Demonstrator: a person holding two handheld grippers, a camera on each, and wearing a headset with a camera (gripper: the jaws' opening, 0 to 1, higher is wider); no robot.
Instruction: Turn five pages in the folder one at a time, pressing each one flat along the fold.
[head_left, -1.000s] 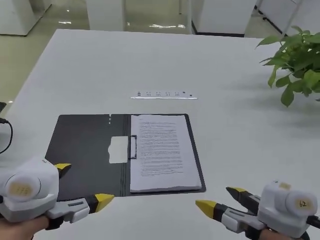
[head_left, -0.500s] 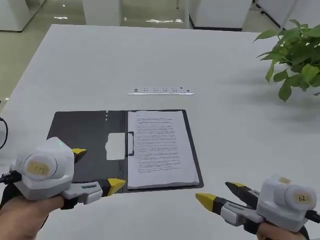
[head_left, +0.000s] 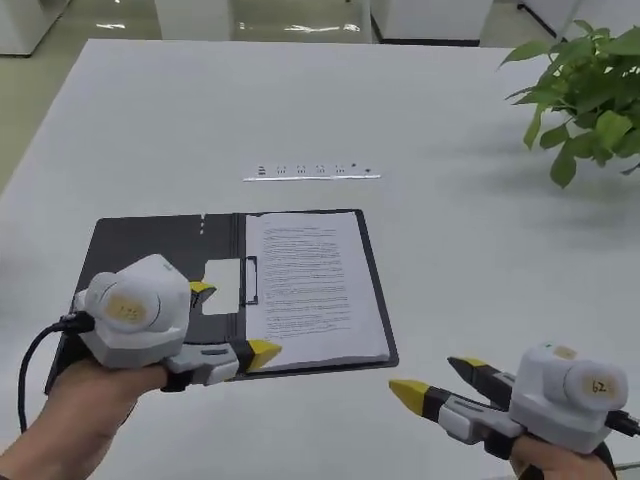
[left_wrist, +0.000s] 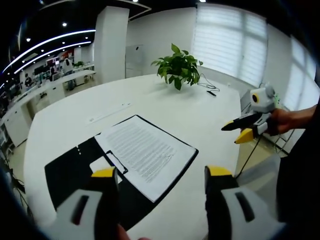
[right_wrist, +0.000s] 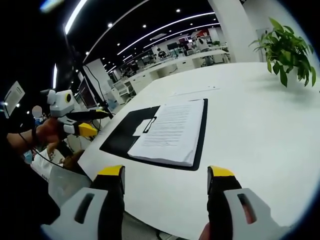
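folder (head_left: 150, 250) spread flat | left gripper (head_left: 232, 320) over it | right gripper (head_left: 432, 377) beside it

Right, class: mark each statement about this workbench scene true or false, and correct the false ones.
1. The folder lies open on the table. True.
2. The pages sit on the folder's left half in the head view. False: they sit on its right half, and the left half is bare black cover.
3. The left hand-held gripper is shut on a page. False: its jaws are open and grip nothing.
4. A leafy plant stands at the table's far right. True.
5. The right hand-held gripper rests on the pages. False: it is apart from the folder, over bare table, with its jaws open.
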